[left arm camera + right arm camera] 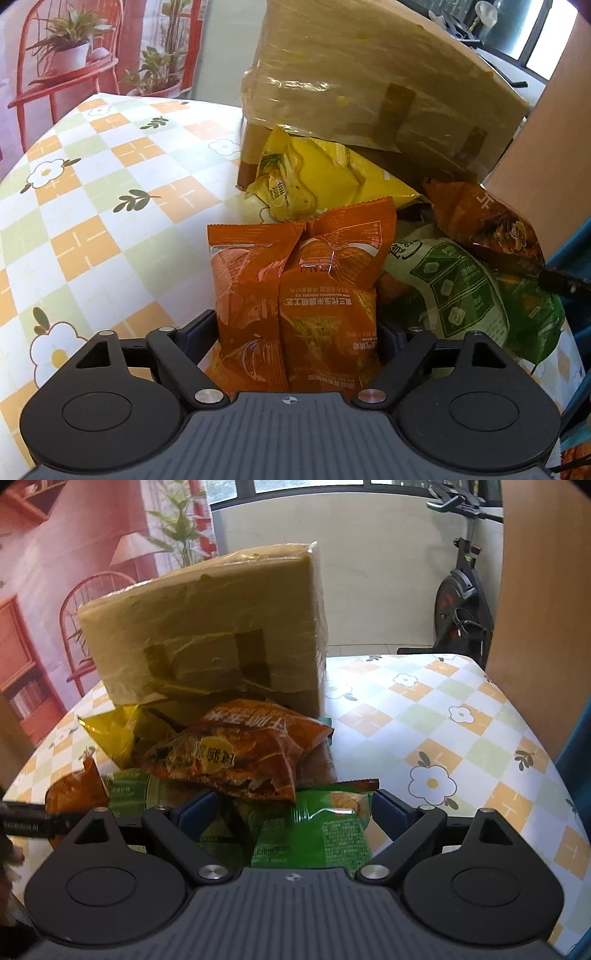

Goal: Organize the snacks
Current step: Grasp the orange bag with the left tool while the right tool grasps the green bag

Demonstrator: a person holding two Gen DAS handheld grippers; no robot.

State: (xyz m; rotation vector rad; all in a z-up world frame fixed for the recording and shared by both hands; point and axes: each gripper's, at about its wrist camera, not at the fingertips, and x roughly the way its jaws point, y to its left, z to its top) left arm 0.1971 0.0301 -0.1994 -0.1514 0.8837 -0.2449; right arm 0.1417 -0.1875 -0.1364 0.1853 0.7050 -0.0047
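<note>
straddling orange snack bags [295, 288], left hand-held gripper [295, 334] open, not clamping; right hand-held gripper [291, 812] open over green bag [325, 823]; pile on tabletop [92, 206] beside tilted box [369, 85]; slick bags may slip

A checked, flower-printed worktop [461, 716] carries a taped cardboard box [207, 635] and a heap of snack bags [236, 753] before it.

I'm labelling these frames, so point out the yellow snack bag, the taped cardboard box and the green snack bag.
yellow snack bag [317, 177]: left wrist view, on its front panel.
taped cardboard box [221, 627]: right wrist view, on its tilted taped face.
green snack bag [325, 830]: right wrist view, on its printed back.
</note>
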